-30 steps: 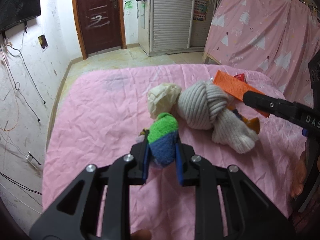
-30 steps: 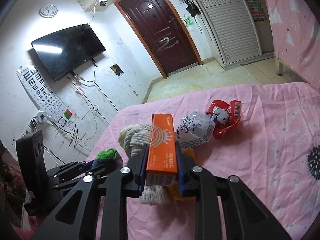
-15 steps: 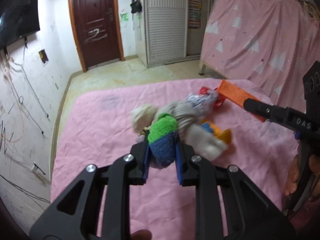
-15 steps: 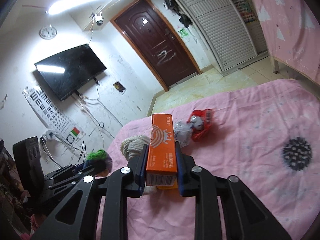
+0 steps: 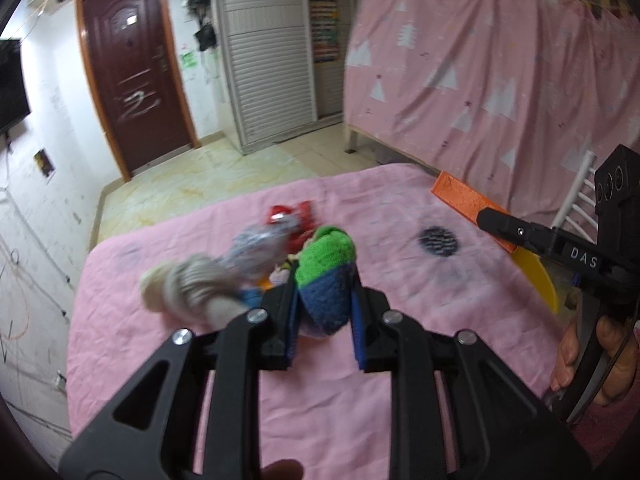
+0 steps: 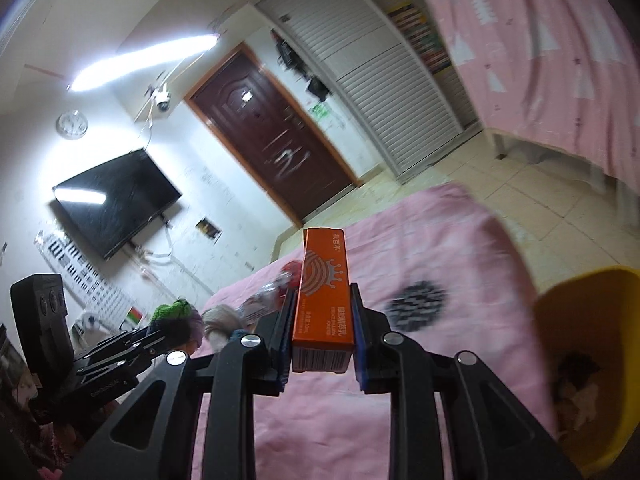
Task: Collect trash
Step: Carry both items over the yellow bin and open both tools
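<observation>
My left gripper [image 5: 325, 322] is shut on a green and blue knitted sock [image 5: 327, 276] and holds it above the pink bed [image 5: 168, 368]. My right gripper [image 6: 322, 338] is shut on an orange carton [image 6: 325, 292], lifted over the bed's right side; the carton also shows in the left wrist view [image 5: 466, 204]. A yellow bin [image 6: 588, 364] with scraps inside stands at the right edge of the bed, just right of the right gripper. On the bed lie a silver wrapper [image 5: 260, 246], a red wrapper [image 5: 290, 216] and a cream knitted bundle [image 5: 188, 292].
A dark round patch [image 5: 439, 240] marks the sheet near the right side. A pink curtain [image 5: 500, 60] hangs to the right. Tiled floor, a brown door [image 5: 136, 80] and a white shutter cabinet lie beyond the bed. A TV [image 6: 114, 200] hangs on the left wall.
Both grippers rose and swung right with their loads. The orange carton moved from above the pile toward the yellow bin, which came into the right wrist view.
</observation>
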Demonstrator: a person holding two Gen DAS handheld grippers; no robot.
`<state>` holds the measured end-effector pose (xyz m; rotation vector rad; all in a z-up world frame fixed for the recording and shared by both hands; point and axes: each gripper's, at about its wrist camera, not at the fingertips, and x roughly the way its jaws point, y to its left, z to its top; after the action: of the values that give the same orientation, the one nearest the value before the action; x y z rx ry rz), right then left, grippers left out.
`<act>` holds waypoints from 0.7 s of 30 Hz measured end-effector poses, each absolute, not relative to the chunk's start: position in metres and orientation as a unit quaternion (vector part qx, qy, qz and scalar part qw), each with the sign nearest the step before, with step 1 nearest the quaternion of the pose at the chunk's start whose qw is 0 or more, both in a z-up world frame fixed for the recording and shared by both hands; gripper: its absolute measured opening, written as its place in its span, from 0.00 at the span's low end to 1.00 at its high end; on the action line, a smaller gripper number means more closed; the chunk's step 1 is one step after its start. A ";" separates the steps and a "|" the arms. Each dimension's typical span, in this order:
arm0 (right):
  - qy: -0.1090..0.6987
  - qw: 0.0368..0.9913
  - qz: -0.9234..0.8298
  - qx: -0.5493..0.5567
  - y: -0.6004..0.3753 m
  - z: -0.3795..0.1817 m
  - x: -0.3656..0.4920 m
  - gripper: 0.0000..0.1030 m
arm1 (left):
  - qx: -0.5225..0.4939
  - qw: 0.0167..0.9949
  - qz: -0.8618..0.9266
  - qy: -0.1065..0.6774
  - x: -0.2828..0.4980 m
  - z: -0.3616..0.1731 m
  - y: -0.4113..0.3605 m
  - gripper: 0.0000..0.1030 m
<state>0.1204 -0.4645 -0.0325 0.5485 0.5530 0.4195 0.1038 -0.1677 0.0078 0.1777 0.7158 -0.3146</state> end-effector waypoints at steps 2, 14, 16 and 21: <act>0.261 0.907 0.189 0.273 -0.484 -0.034 0.113 0.17 | 0.095 0.918 -0.166 0.348 0.103 0.008 -0.188 0.19; 0.241 0.921 0.082 0.294 -0.586 -0.063 0.075 0.17 | 0.133 0.896 -0.232 0.356 0.098 0.004 -0.303 0.19; 0.241 0.922 0.069 0.296 -0.598 -0.068 0.073 0.17 | 0.136 0.889 -0.243 0.362 0.099 0.002 -0.320 0.19; 0.250 0.918 0.047 0.306 -0.621 -0.084 0.072 0.17 | 0.145 0.878 -0.266 0.371 0.103 -0.007 -0.360 0.19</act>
<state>0.0717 -0.6215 -0.0843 0.6286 0.5144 0.0960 0.1028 -0.3602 -0.0066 0.3023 0.7739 -0.5555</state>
